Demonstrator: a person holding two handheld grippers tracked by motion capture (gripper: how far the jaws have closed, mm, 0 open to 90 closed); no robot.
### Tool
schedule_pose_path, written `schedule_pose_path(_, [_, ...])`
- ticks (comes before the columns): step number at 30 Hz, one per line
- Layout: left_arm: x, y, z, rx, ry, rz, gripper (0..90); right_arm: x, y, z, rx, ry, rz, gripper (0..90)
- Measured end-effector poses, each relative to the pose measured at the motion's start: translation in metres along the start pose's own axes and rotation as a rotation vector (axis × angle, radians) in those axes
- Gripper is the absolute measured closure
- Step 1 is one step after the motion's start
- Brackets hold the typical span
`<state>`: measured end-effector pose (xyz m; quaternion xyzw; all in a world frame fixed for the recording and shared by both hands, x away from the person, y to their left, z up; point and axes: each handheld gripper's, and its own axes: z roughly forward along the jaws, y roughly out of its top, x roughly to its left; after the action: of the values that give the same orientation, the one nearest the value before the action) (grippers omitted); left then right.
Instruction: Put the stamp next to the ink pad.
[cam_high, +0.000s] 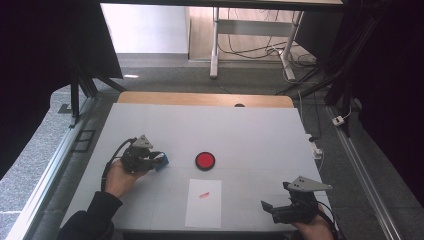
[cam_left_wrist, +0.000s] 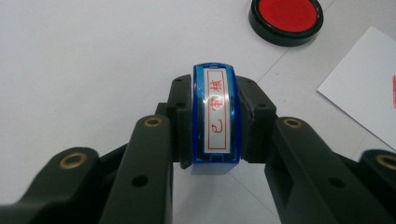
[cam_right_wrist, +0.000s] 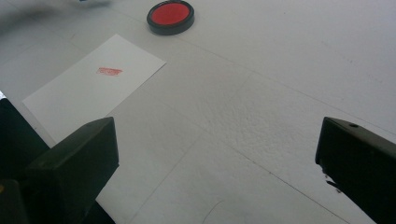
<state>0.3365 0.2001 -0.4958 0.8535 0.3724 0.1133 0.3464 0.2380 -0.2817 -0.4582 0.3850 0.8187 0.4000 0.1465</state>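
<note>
A blue stamp (cam_left_wrist: 215, 122) with a white label and red characters sits clamped between the jaws of my left gripper (cam_left_wrist: 215, 126). In the high view that left gripper (cam_high: 159, 161) is low over the table, left of the round red ink pad (cam_high: 205, 160), with the stamp (cam_high: 162, 161) at its tip. A white sheet of paper (cam_high: 204, 202) bearing a small red stamp mark (cam_high: 203, 194) lies near the front edge. My right gripper (cam_high: 270, 209) rests at the front right, jaws wide apart and empty. The ink pad (cam_right_wrist: 171, 17) and the paper (cam_right_wrist: 93, 86) lie ahead of it.
The white table (cam_high: 250, 135) has a wooden strip along its far edge. Beyond it stand desk legs and loose cables on the floor. A metal rail runs along each side of the table.
</note>
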Motion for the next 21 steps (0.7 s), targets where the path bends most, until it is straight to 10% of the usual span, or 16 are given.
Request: schedule_pose_path(21, [0.0045,-0.0031,0.0087,0.037,-0.020,-0.038,60.2,-0.0002,0.0003,0.0006,0.011,0.005,0.000,0.0])
